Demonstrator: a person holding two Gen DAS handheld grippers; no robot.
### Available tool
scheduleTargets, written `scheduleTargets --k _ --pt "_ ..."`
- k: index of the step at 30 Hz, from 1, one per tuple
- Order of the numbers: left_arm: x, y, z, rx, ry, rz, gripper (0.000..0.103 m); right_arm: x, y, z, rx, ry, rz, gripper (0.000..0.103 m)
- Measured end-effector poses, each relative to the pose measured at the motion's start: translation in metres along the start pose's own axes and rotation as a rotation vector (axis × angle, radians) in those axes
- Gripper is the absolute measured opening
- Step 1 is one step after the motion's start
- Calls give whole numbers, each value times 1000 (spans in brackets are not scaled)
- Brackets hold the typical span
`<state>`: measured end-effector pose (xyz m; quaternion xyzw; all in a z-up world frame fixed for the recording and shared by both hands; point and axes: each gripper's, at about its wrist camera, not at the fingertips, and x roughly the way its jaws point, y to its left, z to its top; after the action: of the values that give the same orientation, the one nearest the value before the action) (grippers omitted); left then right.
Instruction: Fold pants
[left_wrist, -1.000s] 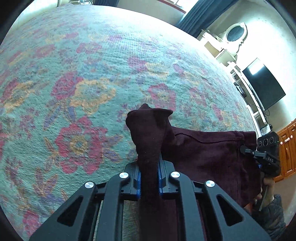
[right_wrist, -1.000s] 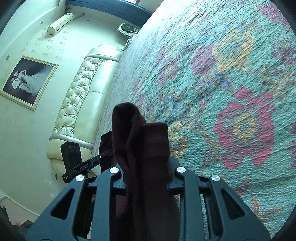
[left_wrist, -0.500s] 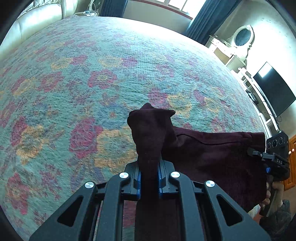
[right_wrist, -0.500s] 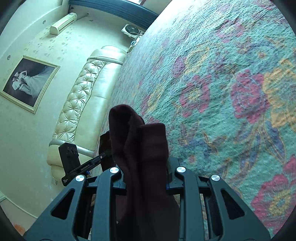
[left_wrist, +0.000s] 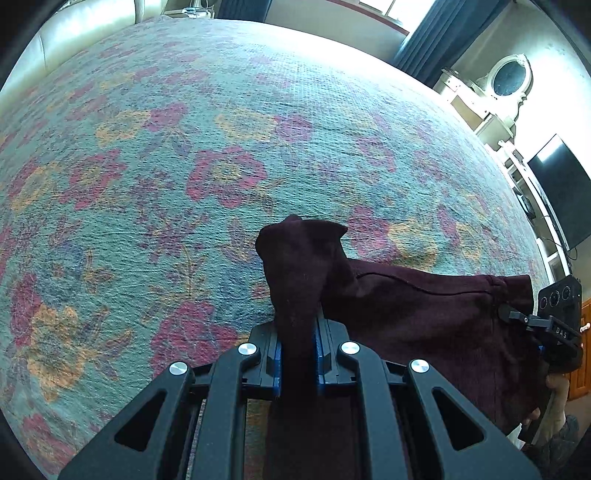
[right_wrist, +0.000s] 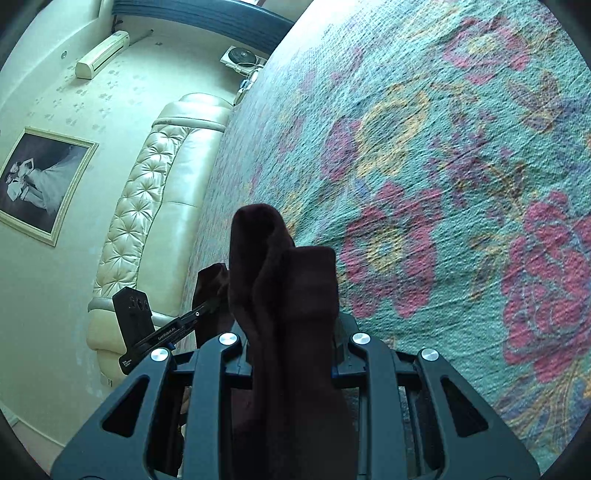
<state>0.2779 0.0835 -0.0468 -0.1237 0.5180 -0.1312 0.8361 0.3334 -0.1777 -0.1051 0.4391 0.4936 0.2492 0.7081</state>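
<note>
The dark maroon pants (left_wrist: 424, 317) hang stretched between my two grippers above the floral bed cover (left_wrist: 184, 166). My left gripper (left_wrist: 298, 347) is shut on one bunched corner of the pants, which sticks up past the fingers. My right gripper (right_wrist: 291, 347) is shut on the other bunched edge of the pants (right_wrist: 284, 280). The right gripper shows at the right edge of the left wrist view (left_wrist: 554, 332), and the left gripper shows at the left of the right wrist view (right_wrist: 147, 332). The lower part of the pants is hidden below the grippers.
The bed cover (right_wrist: 443, 184) fills most of both views. A cream tufted headboard (right_wrist: 155, 206) and a framed photo (right_wrist: 40, 181) lie to the left. A dark TV (left_wrist: 561, 192), a white mirror cabinet (left_wrist: 509, 85) and dark curtains (left_wrist: 421, 48) stand beyond the bed.
Both grippers have moved with the pants held in them; the bed cover pattern has slid through the views and more of the far side of the bed shows. The grips are unchanged.
</note>
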Motion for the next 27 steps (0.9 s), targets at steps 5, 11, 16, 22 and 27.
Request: scheduleTargets --k 5,11,16,22,27 --pt "7 6 -4 -12 -5 -11 14 5 -16 1 42 5 19 24" --pt "15 13 -9 -25 -14 -28 20 5 -24 -2 57 7 33 24" --pt "13 21 -8 -46 -4 -85 36 -1 -23 -7 73 6 39 32" --pt "-23 42 -41 -89 -6 -196 69 -46 -21 -30 110 -57 67 59" --pt "-48 53 -97 -175 38 -343 82 -83 -28 -76 132 -67 79 67"
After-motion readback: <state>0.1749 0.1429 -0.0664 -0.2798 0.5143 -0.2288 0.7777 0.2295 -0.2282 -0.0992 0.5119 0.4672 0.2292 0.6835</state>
